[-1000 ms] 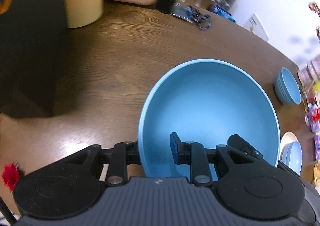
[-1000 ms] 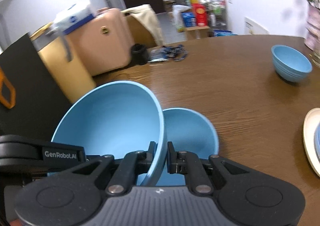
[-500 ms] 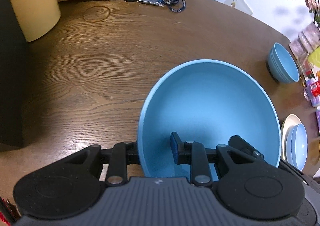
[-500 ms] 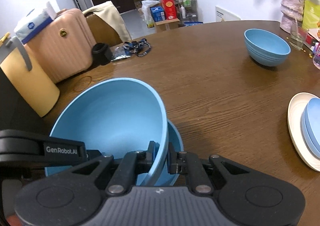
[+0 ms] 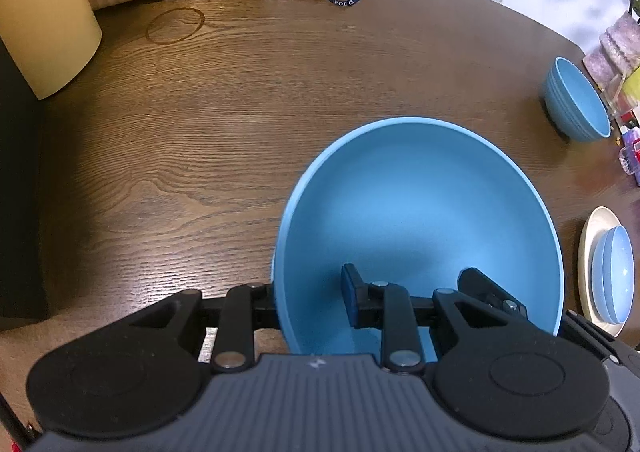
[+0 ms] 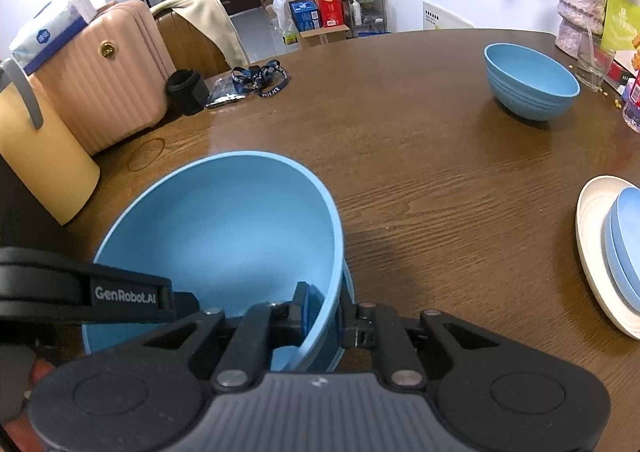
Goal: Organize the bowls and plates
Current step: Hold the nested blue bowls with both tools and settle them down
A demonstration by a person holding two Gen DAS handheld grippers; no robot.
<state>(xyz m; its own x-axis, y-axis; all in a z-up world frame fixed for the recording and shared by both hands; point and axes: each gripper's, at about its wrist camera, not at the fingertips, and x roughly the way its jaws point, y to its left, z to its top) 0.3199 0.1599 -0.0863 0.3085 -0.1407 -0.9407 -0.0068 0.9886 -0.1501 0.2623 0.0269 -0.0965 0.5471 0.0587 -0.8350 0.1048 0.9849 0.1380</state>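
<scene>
While both grippers clamp its rim, the big blue bowl [image 5: 420,220], mouth upward, tilted toward the cameras.

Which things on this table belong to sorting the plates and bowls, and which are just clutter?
Job: held blue bowl, far blue bowl, cream plate with blue dishes.
Lying about: lanyard, black cup, vase, glass.

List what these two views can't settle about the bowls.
- Right wrist: lower bowl mostly hidden by held bowl; seated or not, unclear.
- Left wrist: lower bowl entirely hidden beneath held bowl.
- Right wrist: plate stack cut off by frame edge.
</scene>
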